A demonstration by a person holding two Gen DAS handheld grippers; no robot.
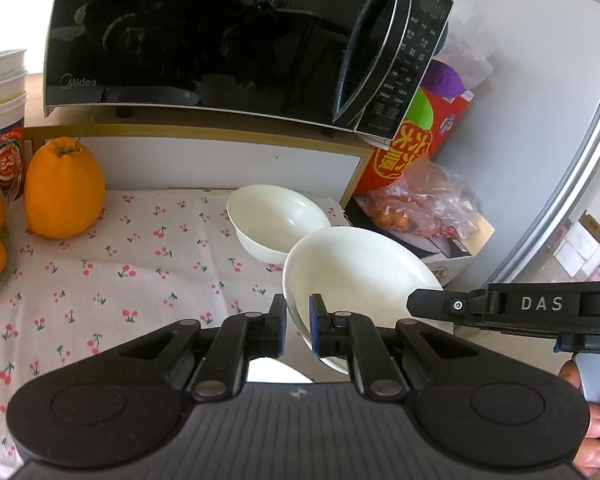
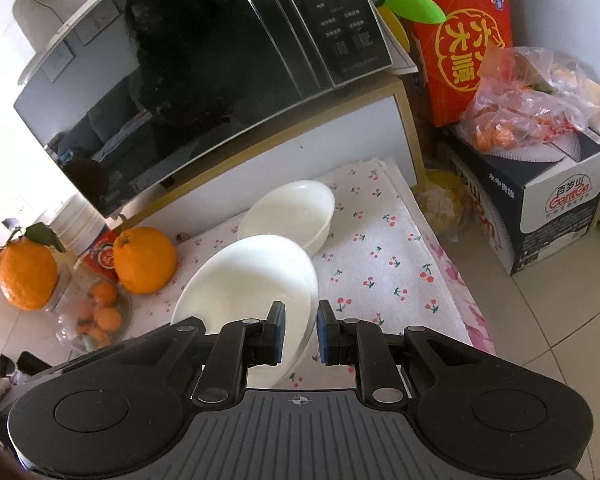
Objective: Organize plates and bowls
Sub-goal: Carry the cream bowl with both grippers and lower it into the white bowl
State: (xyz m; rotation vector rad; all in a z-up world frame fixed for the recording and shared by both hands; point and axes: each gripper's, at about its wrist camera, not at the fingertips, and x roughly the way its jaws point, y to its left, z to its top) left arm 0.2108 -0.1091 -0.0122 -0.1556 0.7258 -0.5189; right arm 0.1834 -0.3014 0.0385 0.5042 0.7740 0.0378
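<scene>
Left gripper (image 1: 298, 326) and right gripper (image 2: 301, 334) each pinch opposite rims of a white plate (image 2: 252, 280), tilted above the cherry-print cloth (image 2: 380, 264). A white bowl (image 1: 274, 220) sits just beyond, near the microwave (image 1: 204, 36).

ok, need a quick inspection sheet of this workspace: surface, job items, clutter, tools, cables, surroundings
Surface: cherry-print cloth covers the tabletop.
Job's things: white plate, tilted, held at opposite rims by both tools; white bowl upright on the cloth just behind it.
Clutter: large orange on the cloth; second orange and a bag of small oranges at the left; paper cups.
Grippers: left tool straddles the plate rim, right tool likewise; pad contact cannot be judged.
Cables: nothing seen.
Surroundings: microwave on a shelf behind; red box; bagged food on a carton; tiled floor.
</scene>
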